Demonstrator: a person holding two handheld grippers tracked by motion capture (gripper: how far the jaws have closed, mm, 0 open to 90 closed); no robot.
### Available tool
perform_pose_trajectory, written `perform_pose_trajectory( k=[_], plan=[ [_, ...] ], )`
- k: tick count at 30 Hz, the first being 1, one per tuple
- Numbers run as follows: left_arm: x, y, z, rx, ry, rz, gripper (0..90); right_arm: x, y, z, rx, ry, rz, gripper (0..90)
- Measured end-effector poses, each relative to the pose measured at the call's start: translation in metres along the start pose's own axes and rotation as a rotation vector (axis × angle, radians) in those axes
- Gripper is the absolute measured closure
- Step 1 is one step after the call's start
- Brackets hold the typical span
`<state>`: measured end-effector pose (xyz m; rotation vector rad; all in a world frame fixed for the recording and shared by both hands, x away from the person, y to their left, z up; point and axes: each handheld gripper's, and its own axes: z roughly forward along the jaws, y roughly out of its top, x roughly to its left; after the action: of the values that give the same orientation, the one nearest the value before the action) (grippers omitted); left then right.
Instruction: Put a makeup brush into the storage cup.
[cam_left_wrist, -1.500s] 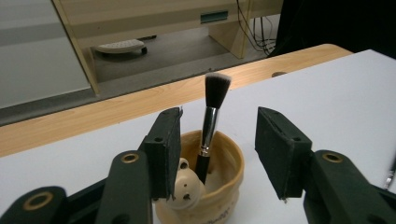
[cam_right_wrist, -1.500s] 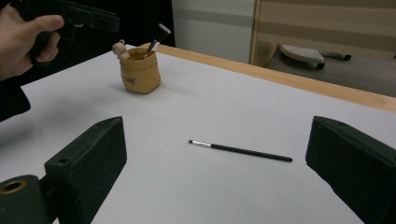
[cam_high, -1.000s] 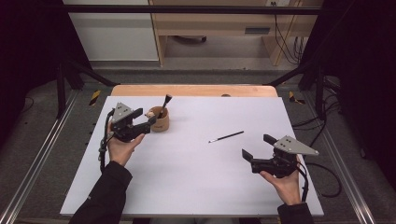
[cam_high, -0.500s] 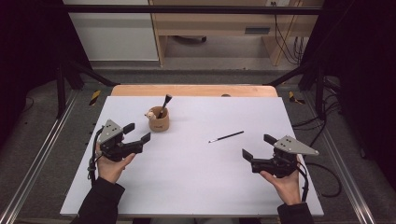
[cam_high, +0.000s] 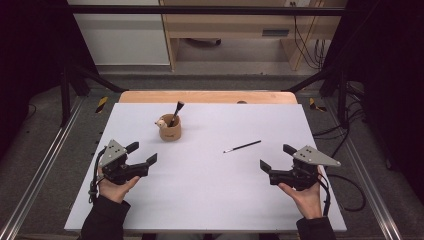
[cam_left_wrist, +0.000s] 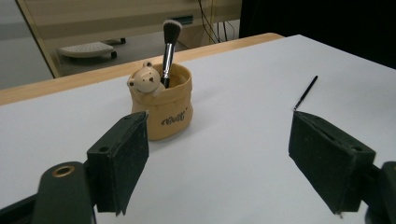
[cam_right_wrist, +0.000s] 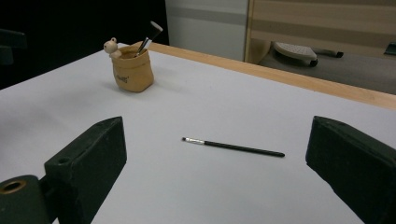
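High view: your left tongs (cam_high: 144, 154) have pulled back from the pouch-shaped holder (cam_high: 170, 130), their jaws just opening, nothing between them; the big brush (cam_high: 176, 113) stands inside, so that one looks done. Right tongs (cam_high: 274, 157) unmoved, spread wide, empty.

Left gripper view: holder (cam_left_wrist: 163, 107) ahead, well clear.

Right gripper view: thin brush (cam_right_wrist: 233, 147) lies flat on the tabletop (cam_right_wrist: 196, 186), centred ahead of the jaws; likely your next pick.

My left gripper (cam_high: 142, 153) hovers low over the table, its jaws just opened wide and empty; my right gripper (cam_high: 276, 157) hovers level, jaws spread, empty.
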<state>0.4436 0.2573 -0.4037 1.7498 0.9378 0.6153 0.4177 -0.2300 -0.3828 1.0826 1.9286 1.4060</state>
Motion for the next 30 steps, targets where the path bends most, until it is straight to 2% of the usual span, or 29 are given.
perform_pose_trajectory(
  k=[3, 6, 11, 18, 30],
  plan=[
    [0.002, -0.003, -0.004, 0.006, 0.012, 0.003, 17.4, 0.0, -0.001, 0.0, 0.005, -0.001, 0.001, 5.6],
    [0.006, -0.005, -0.007, 0.007, 0.015, -0.015, 16.3, -0.001, -0.001, 0.0, 0.003, -0.002, 0.007, 5.6],
    [0.008, -0.01, -0.008, 0.022, 0.026, -0.009, 14.3, -0.002, -0.002, -0.001, 0.003, -0.004, 0.004, 5.5],
    [0.011, -0.012, -0.012, 0.02, 0.023, -0.02, 14.1, -0.003, -0.003, -0.001, 0.003, -0.004, 0.014, 5.6],
    [0.011, -0.013, -0.012, 0.028, 0.028, -0.011, 13.5, -0.001, -0.003, 0.007, 0.022, -0.001, 0.001, 5.7]
  ],
)
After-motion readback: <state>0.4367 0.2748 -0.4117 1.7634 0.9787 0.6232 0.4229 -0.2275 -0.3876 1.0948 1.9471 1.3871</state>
